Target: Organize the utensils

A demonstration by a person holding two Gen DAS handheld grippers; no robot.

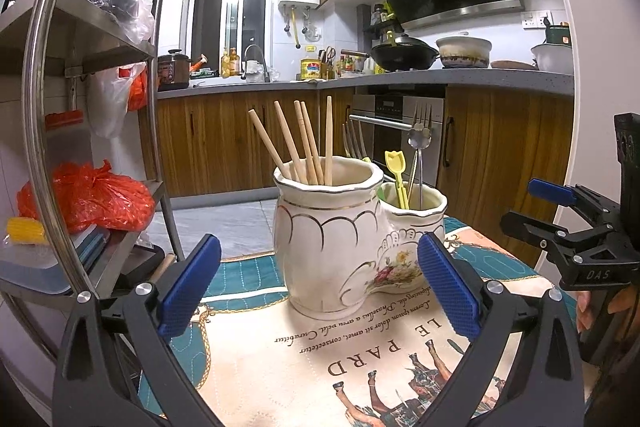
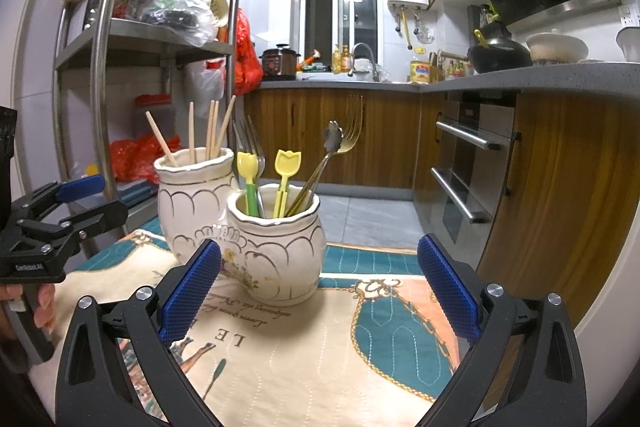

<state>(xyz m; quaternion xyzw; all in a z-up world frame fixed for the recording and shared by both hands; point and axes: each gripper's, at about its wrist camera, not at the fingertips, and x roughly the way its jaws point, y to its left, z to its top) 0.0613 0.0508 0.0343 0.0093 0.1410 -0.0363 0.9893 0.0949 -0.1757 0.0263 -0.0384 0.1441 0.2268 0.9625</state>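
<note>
Standing at twelve o'clock of the released left tool [image 1: 319,283] and eleven o'clock of the released right tool [image 2: 319,287], the ceramic holder [image 1: 332,239] is looking fragile; its light, stiff chopsticks [image 1: 304,143] are best pinched mid-shaft.

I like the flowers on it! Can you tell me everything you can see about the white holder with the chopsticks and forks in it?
The holder looks like glazed cream ceramic: two joined pots, one taller and one shorter, with wavy gold-lined rims, gold scallops and painted flowers. It stands upright on the printed tablecloth. The taller pot holds wooden chopsticks; the shorter holds metal forks, yellow plastic forks and a flower-ended handle. No gripper touches it.
</note>
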